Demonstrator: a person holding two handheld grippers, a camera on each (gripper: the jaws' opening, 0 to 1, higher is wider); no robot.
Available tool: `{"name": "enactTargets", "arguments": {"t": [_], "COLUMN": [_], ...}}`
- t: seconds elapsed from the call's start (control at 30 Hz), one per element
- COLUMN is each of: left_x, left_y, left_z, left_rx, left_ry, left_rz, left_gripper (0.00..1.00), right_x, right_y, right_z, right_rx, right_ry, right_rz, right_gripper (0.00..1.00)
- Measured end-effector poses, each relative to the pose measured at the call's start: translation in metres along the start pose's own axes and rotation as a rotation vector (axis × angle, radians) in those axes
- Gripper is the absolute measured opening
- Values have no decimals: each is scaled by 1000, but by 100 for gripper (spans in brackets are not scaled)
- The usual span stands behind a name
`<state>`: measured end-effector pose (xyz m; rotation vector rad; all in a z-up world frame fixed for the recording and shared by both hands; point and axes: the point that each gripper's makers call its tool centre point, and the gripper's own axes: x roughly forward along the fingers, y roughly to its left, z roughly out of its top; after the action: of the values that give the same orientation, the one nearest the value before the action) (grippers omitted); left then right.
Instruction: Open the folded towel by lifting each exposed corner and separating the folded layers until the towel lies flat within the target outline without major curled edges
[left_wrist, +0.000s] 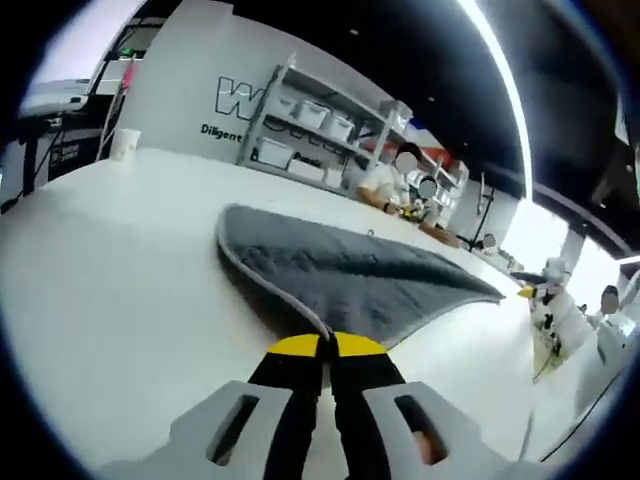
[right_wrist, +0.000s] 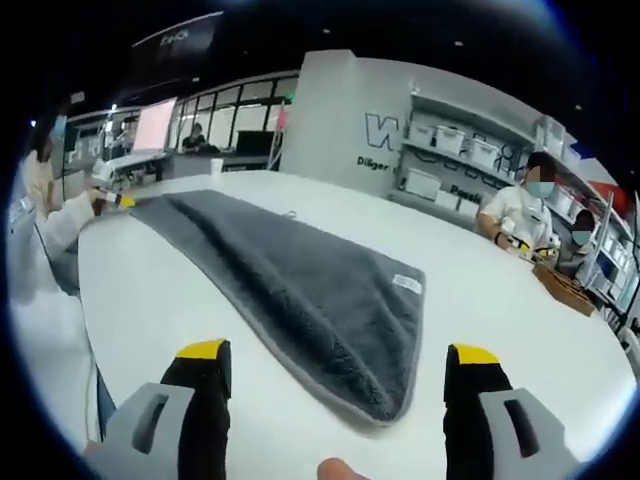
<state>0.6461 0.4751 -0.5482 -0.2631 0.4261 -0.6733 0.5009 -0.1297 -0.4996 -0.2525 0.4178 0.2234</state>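
Left gripper (left_wrist: 322, 347), bottom centre of the left gripper view: jaws pressed together, pinching the near corner of the grey towel (left_wrist: 350, 275). Right gripper (right_wrist: 340, 362), bottom of the right gripper view: jaws spread wide, towel end between them, untouched. Towel lies on the white table (right_wrist: 480, 300), reaching toward upper left. Step judged: corner lift. Next: raise the pinched corner and peel the layer back.

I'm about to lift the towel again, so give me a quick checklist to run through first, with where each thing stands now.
1. Left tool shut on the towel edge: ok.
2. Right tool open, ready near the rounded end: ok.
3. Towel lying flat and fully opened: not ok, it looks folded lengthwise.
4. Target outline visible on the white table: cannot tell.
5. Label tag corner exposed to grab: ok.
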Motion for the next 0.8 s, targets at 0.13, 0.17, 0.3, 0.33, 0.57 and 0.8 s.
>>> {"name": "enactTargets", "arguments": {"t": [0.13, 0.17, 0.3, 0.33, 0.57, 0.8], "left_x": [-9, -11, -21, -23, -35, -37], "left_y": [1, 3, 3, 3, 4, 4], "left_z": [0, 1, -1, -2, -12, -22], "left_rx": [-2, -4, -17, -17, -39, -55], "left_ry": [11, 15, 35, 40, 85, 102], "left_rz": [7, 9, 4, 6, 0, 7], "left_gripper": [2, 2, 2, 2, 2, 2], "right_x": [1, 1, 1, 1, 3, 5], "right_y": [1, 1, 0, -1, 1, 1], "right_z": [-2, -1, -1, -1, -2, -3], "right_rx": [-10, -9, -12, -13, -15, -20], "right_ry": [11, 11, 15, 18, 29, 41], "right_rz": [0, 0, -3, -4, -1, -1], "right_gripper": [88, 88, 88, 88, 88, 88]}}
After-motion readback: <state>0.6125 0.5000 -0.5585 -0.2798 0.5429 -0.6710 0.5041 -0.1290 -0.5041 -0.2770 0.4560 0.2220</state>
